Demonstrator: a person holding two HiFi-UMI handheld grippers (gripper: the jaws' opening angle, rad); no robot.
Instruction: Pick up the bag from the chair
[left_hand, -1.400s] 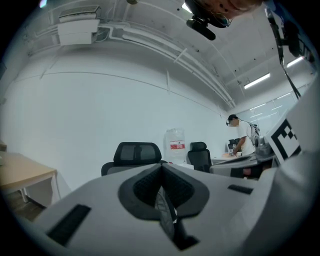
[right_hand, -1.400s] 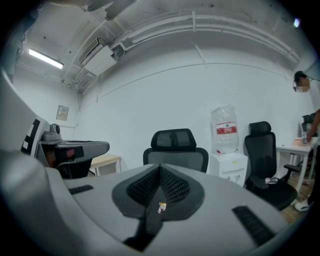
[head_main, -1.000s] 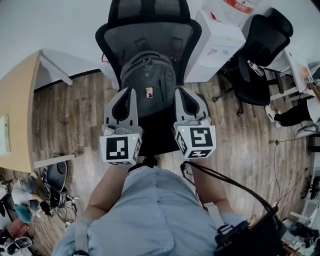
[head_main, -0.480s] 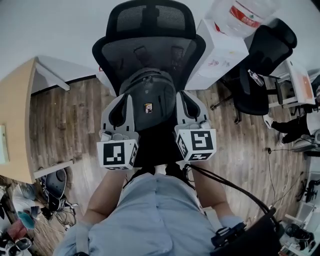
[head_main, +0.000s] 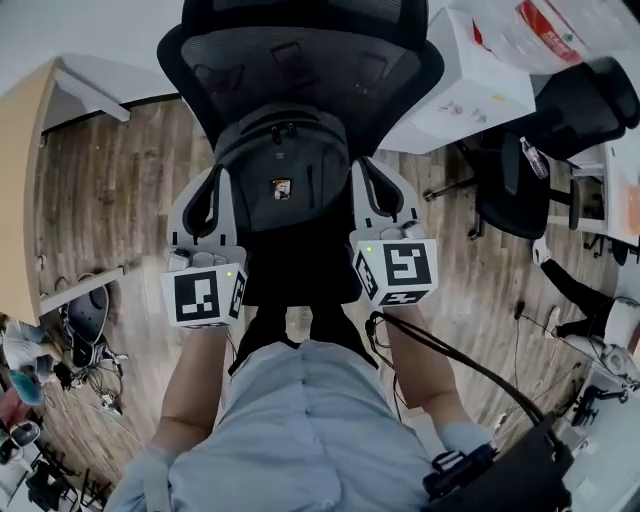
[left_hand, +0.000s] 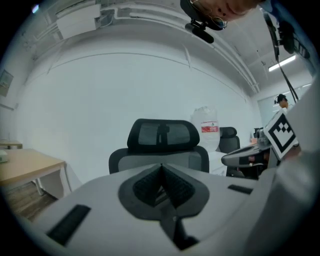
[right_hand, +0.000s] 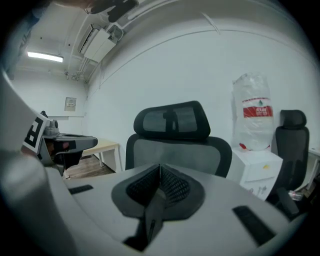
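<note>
Currently, the bag (head_main: 283, 180) is positioned upright on the seat of the chair (head_main: 300, 60), leaned against the mesh backrest. The left gripper (head_main: 218, 178) is held just beside one side of the bag and the right gripper (head_main: 364, 168) just beside the other, so the bag is flanked by both; contact cannot be confirmed. In each gripper view the jaws are shown pressed together with nothing between them, and the headrest is seen beyond them. A desk (head_main: 20, 200) is located left of the chair, a water dispenser (head_main: 470, 80) at its right.
</note>
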